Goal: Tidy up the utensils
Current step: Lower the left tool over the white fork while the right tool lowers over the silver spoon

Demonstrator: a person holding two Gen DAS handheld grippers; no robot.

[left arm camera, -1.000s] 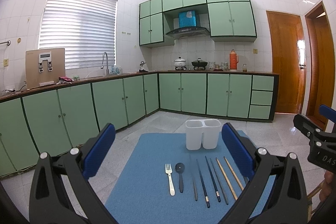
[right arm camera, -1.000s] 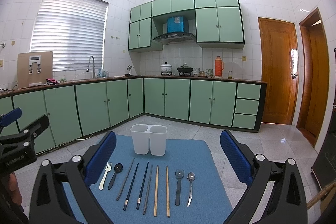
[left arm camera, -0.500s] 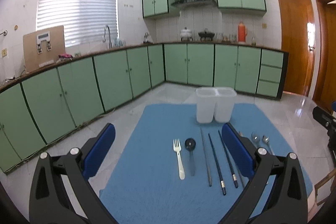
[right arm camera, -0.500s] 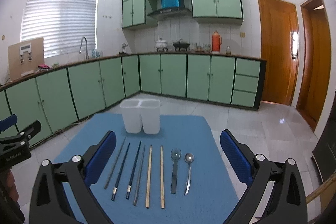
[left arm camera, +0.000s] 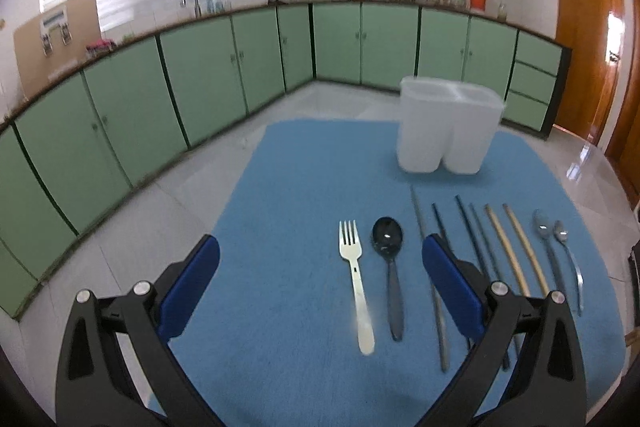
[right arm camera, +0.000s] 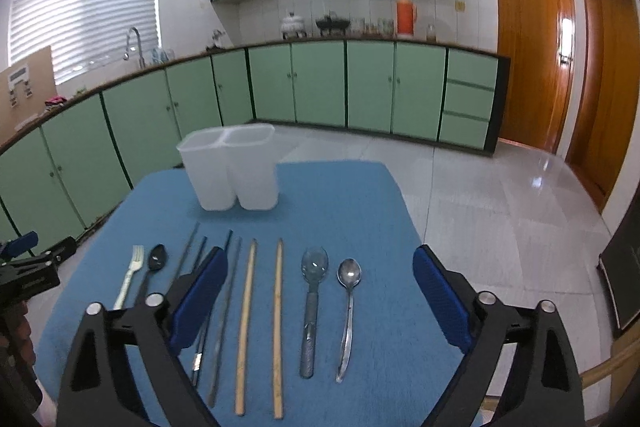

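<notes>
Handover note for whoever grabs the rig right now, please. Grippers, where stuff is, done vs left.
Left gripper: open, empty, above the white fork and black spoon.
Right gripper: jaws closing, nothing between them; below lie the wooden chopsticks and two metal spoons.
Dark chopsticks lie between those groups.
White two-compartment holder stands behind on the blue mat, apparently empty.
Done: nothing. Left: everything.

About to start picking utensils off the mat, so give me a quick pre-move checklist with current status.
1. Holder upright, both compartments empty: ok.
2. Utensils in a row, apart from each other: ok.
3. Left tool open, nothing held, fork and black spoon ahead between its fingers: ok.
4. Right tool, jaws closing slightly, nothing between them: ok.
5. Wooden chopsticks and two spoons ahead of right tool: ok.
6. Image sharp enough to aim: not ok, blurred.
</notes>
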